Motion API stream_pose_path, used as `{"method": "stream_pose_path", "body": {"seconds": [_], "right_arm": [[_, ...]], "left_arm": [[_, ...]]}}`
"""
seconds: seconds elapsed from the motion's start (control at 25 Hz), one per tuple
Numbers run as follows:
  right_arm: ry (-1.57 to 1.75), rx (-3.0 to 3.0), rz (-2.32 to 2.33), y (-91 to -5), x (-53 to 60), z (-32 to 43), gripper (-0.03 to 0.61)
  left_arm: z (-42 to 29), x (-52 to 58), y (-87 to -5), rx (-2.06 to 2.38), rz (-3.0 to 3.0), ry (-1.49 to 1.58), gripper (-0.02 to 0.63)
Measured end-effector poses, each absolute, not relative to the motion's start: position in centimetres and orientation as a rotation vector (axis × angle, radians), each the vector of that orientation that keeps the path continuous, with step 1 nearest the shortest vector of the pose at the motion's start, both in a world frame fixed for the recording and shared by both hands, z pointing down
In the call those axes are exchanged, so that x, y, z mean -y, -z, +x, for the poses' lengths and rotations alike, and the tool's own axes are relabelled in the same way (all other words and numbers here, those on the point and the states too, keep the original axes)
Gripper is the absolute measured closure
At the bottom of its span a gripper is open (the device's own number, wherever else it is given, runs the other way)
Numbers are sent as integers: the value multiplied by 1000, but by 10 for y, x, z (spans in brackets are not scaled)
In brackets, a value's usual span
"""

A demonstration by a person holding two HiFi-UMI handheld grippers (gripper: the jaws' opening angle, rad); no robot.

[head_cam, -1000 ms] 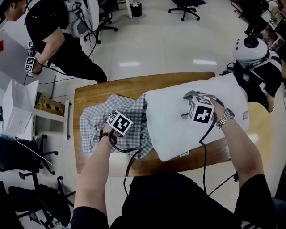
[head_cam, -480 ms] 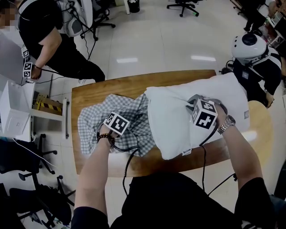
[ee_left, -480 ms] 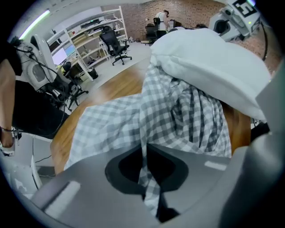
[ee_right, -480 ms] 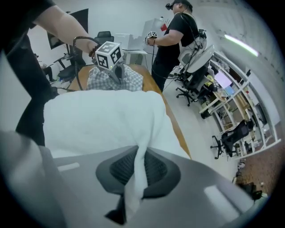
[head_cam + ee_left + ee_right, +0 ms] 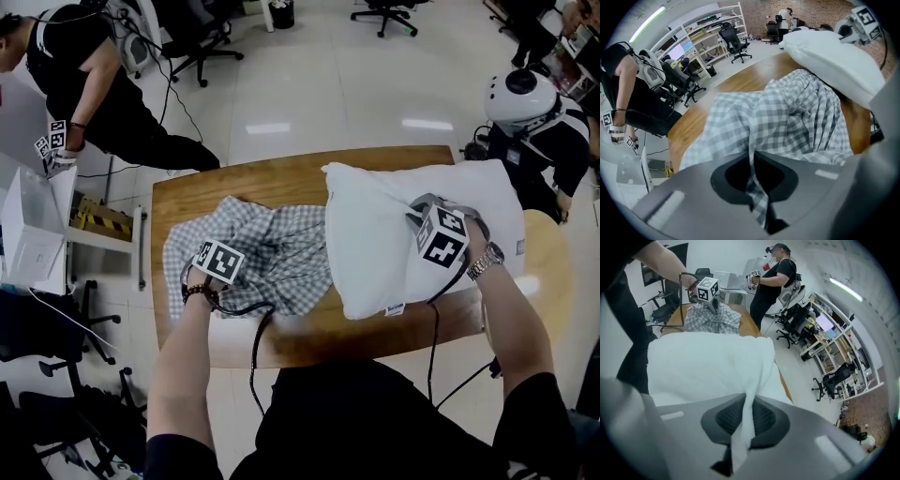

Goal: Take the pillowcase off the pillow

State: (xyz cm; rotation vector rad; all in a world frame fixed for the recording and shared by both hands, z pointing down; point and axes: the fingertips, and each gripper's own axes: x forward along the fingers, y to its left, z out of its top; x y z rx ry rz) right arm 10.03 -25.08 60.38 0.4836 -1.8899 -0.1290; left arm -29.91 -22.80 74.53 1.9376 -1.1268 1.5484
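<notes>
left gripper [image 5: 754, 187] clamped on a fold of checked pillowcase [image 5: 272, 248] at table [image 5: 281, 183] left, right gripper [image 5: 743, 427] clamped on white pillow [image 5: 384, 234] at right, case meeting its left end; both soft, light, limp; pinch bunched fabric, thin folds may slip

The grey-and-white checked pillowcase [image 5: 272, 248] lies crumpled just left of the plump white pillow [image 5: 375, 230], touching it.

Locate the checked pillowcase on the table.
In the head view, the checked pillowcase lies crumpled on the wooden table's left half, between the white pillow and the left gripper, which pinches it.
</notes>
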Motion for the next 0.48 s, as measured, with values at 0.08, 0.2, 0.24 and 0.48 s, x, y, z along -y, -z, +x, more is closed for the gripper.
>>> {"method": "stream_pose_path", "body": {"seconds": [0.08,0.2,0.24,0.48], "right_arm": [[139,1886,491,-600,248,104,558],[158,1887,499,-602,244,107,557],[165,1887,502,-603,243,107,558],[212,1874,510,-601,242,102,551]], "left_arm": [[-323,211,-749,1131,1833,-1570,598],[-345,203,-746,1173,1798,-1571,598],[-352,201,-744,1189,1794,-1571,598],[-378,172,-730,1188,1684,-1513,598]]}}
